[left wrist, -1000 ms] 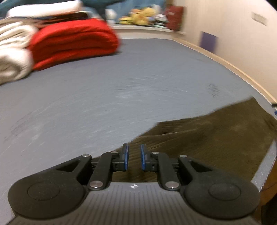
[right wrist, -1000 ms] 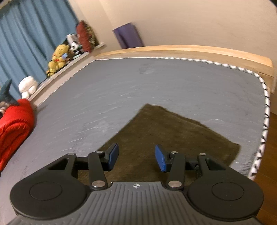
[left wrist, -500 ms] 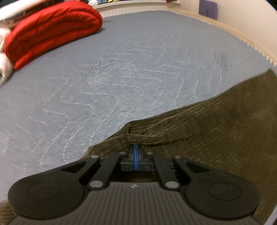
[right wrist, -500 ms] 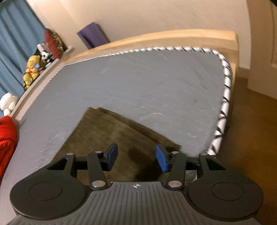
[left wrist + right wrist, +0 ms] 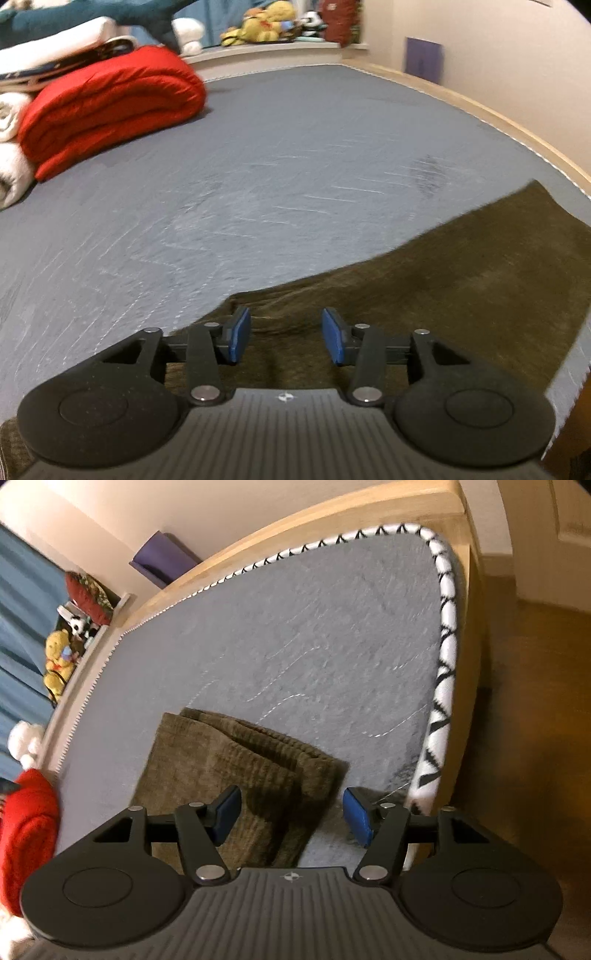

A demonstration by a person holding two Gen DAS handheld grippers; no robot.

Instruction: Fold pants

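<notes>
So the pants [image 5: 221, 768] are olive-brown corduroy and they're lying flat on the grey quilted mattress [image 5: 295, 635], down near the corner with the black-and-white zigzag edging [image 5: 443, 664]. From the right wrist view you can see stacked layers at the far end and along the right-hand side, so I'd say at least one fold is already in, probably the legs laid on top of each other and maybe doubled over too (hard to count the layers for sure, the fisheye and the blur don't help). The left gripper [image 5: 282, 334] is hovering low over the near edge of the fabric with its blue pads spread apart and nothing between them. The right gripper [image 5: 291, 814] is the same story, jaws wide and not holding anything, sitting over the right-hand edge of the bundle where cloth meets bare mattress. The bundle looks fairly tidy, edges roughly lined up, with a slight ripple near the left gripper. My guess is we're well past the halfway mark: what's left is maybe one more fold to make it compact, or just smoothing it out. The red folded blanket [image 5: 107, 110] and the white towels [image 5: 11, 147] sit well apart at the far side of the bed.
</notes>
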